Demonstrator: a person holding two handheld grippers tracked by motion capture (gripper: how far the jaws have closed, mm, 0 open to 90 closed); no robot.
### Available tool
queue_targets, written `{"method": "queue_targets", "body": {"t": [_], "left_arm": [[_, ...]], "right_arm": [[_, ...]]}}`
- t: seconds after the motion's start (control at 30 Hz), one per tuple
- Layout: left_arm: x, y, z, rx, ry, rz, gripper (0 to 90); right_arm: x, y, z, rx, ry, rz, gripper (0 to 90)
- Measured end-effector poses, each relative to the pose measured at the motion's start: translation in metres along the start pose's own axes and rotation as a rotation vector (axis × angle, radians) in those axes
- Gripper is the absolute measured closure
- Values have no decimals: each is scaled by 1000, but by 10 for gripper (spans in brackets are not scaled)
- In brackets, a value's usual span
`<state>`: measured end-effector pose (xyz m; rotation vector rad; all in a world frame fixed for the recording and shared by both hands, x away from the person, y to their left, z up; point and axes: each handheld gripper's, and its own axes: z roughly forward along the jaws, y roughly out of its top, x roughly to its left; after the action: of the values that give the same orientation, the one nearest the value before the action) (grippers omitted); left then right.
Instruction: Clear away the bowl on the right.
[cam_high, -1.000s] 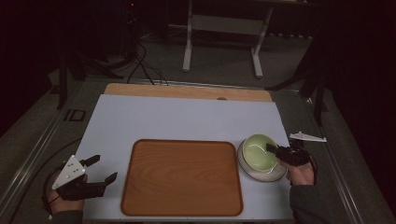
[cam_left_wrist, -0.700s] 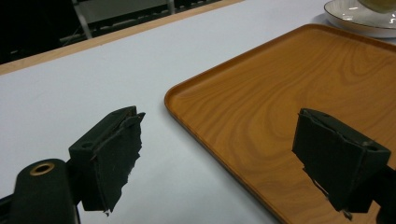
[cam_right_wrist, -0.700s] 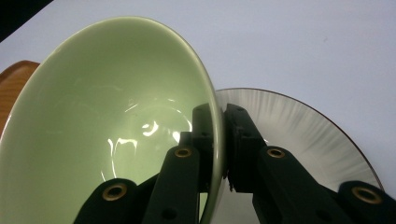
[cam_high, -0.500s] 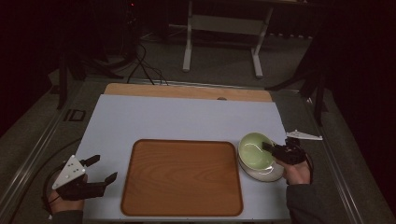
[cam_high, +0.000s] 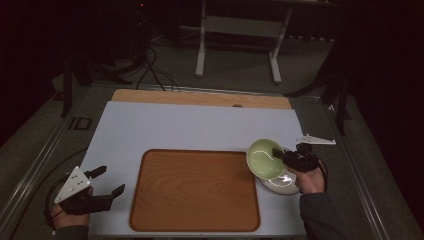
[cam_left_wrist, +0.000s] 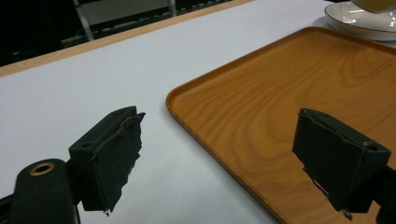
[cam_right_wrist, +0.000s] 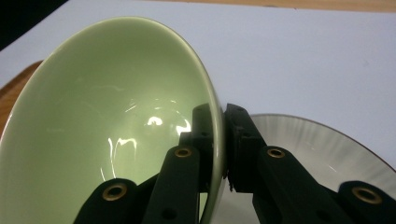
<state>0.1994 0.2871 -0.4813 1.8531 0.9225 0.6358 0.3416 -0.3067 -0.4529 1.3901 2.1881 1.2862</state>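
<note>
High view is looking dim & grainy, bg falling into black beyond the table's (cam_high: 200, 125) far edge. Overhead light is glaring in white streaks inside the green bowl (cam_right_wrist: 107, 121). Near jaws in both gripper views are blurring slightly.

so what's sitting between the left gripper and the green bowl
In the high view, the wooden tray lies between the open left gripper and the green bowl, which the right gripper holds tilted over a white plate.
</note>
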Motion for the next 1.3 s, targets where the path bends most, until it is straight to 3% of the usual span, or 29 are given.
{"method": "queue_targets", "body": {"t": [0.43, 1.3], "left_arm": [[0, 0, -1, -3, 2, 0, 151], [0, 0, -2, -11, 5, -6, 151]], "right_arm": [[20, 18, 10, 9, 16, -55, 827], [46, 39, 27, 23, 62, -115, 826]]}}
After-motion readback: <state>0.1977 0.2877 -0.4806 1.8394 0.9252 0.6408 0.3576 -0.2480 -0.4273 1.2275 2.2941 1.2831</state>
